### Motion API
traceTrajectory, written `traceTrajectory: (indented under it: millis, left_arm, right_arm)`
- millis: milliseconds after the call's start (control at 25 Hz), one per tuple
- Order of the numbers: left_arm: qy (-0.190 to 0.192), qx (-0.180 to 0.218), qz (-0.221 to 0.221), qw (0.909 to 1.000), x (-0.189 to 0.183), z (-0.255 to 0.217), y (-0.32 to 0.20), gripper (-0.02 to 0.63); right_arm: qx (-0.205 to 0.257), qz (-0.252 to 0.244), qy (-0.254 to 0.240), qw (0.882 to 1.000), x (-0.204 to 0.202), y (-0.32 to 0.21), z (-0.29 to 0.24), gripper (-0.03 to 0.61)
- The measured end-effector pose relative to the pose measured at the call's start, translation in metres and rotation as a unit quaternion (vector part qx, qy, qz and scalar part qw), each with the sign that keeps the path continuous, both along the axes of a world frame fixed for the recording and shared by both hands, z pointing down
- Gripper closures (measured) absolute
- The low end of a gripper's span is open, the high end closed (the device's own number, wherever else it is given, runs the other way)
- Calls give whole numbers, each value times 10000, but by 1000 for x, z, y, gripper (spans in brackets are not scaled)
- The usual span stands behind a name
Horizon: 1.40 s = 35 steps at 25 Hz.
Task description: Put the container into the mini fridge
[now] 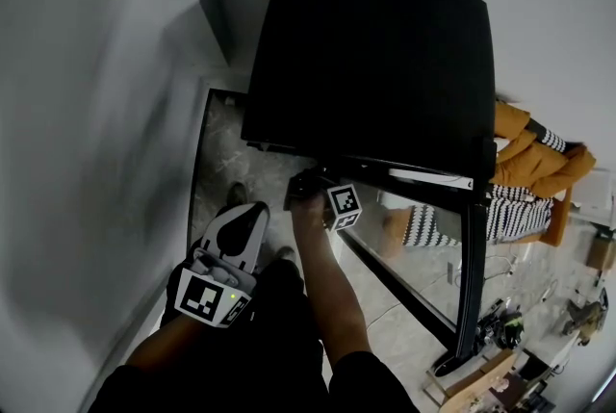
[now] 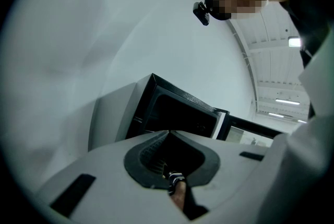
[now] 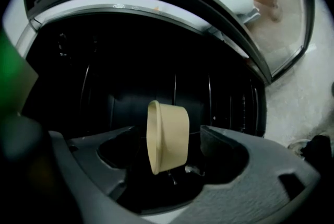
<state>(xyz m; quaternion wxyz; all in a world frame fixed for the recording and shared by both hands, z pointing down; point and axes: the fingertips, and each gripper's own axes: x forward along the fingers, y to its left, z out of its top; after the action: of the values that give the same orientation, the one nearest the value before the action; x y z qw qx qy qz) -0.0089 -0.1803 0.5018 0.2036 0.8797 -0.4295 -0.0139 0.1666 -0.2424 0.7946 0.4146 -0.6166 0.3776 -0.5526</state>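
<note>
My right gripper (image 3: 168, 137) is inside the open mini fridge (image 1: 371, 45) with its jaws spread wide. The beige container (image 3: 169, 124) sits between them in the dark compartment, rim toward the left jaw. There is a gap on either side, so neither pad presses it. I can't tell what it rests on. Wire racks (image 3: 229, 97) line the inner wall behind it. The glass door (image 1: 471, 267) stands open at the fridge's right, close beside my right arm (image 1: 332, 296). My left gripper (image 1: 258, 211) hovers over the floor (image 1: 221, 151) off the fridge's left front corner, jaws together on nothing. A white wall (image 1: 96, 113) runs along the left. An orange sofa (image 1: 539, 156) with a striped cushion (image 1: 510, 209) lies beyond the door.
</note>
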Motion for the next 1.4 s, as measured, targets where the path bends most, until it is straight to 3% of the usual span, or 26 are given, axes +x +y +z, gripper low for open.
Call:
traceTrajectory:
  millis: [440,720,760,1400]
  left_arm:
    - [-144,36,-159,9998,-4,-25,11,607]
    - [-187,13,-249,9995,-11,-36,22,607]
    - [-186,9,-258,9995,-12,-36,23,607]
    - [-167,-60,-294,9994,-11,-25,21,607]
  right_arm:
    - [-28,-291,66,9996,-15,35,-24,264]
    - [-400,-939,596,9930,-29,45,-26,544]
    - [-441,-996,621,9921,-30,44,-23,556]
    - [-300,-932,386,9944,-26,5,-10,569]
